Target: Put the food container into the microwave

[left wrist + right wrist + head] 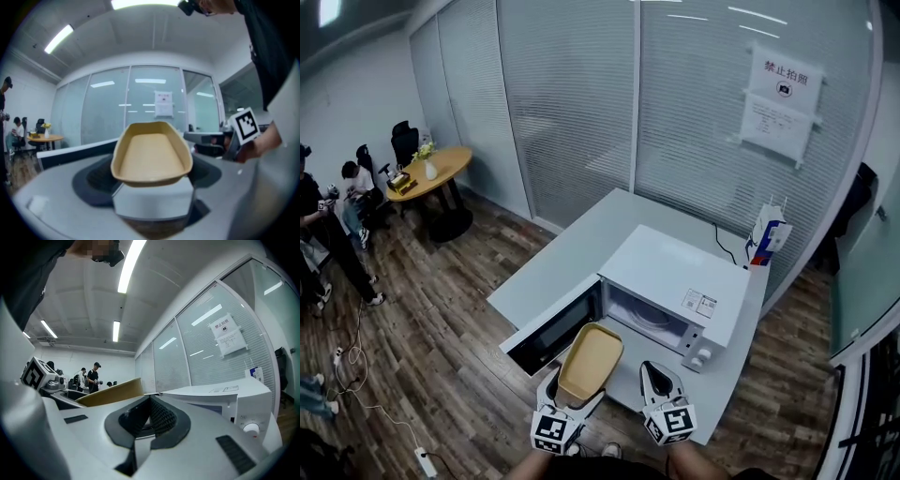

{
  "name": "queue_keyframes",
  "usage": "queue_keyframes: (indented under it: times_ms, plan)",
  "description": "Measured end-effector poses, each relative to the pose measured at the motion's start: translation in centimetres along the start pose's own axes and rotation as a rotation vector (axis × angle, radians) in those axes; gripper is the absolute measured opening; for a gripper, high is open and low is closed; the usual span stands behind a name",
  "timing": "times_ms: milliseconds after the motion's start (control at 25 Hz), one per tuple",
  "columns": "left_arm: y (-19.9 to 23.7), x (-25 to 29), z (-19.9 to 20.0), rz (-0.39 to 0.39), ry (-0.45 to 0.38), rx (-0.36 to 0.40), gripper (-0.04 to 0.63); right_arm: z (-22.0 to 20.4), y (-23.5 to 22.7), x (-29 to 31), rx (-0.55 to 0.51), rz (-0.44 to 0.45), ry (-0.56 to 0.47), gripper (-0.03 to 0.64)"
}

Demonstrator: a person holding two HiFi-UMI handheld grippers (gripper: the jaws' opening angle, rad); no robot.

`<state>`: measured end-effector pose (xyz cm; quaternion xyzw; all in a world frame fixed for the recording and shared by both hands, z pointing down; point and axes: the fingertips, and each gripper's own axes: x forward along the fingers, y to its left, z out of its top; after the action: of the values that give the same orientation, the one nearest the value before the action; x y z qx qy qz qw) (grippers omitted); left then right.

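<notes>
The food container (591, 361) was a shallow, tan, open tray that looked empty. It was probably light and thin-walled, so it would likely flex or crease under a hard squeeze, and its smooth rim could slip. The sensible hold looked like the one in use, across the near short end with only modest pressure, and keeping the tray level would matter. The left gripper (575, 398) had its jaws set wide and clamped on that near end, so the tray stuck out ahead of it toward the far side. The tray was in the air just in front of the white microwave (675, 272), above its dropped-open door (553, 333), and not yet inside the cavity (642, 314). This gripper pointed almost level, tipped slightly down and aimed at the opening. The right gripper (656, 375) sat just to the right of it, level, with its jaws closed together on nothing, facing the microwave's right front. The microwave stood on a pale table (581, 244).
</notes>
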<state>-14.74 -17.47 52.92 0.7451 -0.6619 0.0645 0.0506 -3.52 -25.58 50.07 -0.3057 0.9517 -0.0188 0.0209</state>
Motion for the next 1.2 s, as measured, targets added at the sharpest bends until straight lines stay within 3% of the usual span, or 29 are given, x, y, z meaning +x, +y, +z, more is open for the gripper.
queue_keyframes:
  times_ms: [360, 800, 1200]
  plan:
    - [-0.5, 4.4, -0.9, -0.096, 0.045, 0.032, 0.469, -0.1, -2.3, 0.3, -0.002, -0.063, 0.007, 0.006]
    - [0.1, 11.1, -4.3, -0.258, 0.089, 0.017, 0.469, -2.4, -5.5, 2.2, -0.019, -0.237, 0.068, 0.006]
    - [1.8, 17.1, -8.0, -0.319, 0.145, 0.014, 0.469, -4.8, -7.7, 4.6, -0.056, -0.355, 0.133, 0.006]
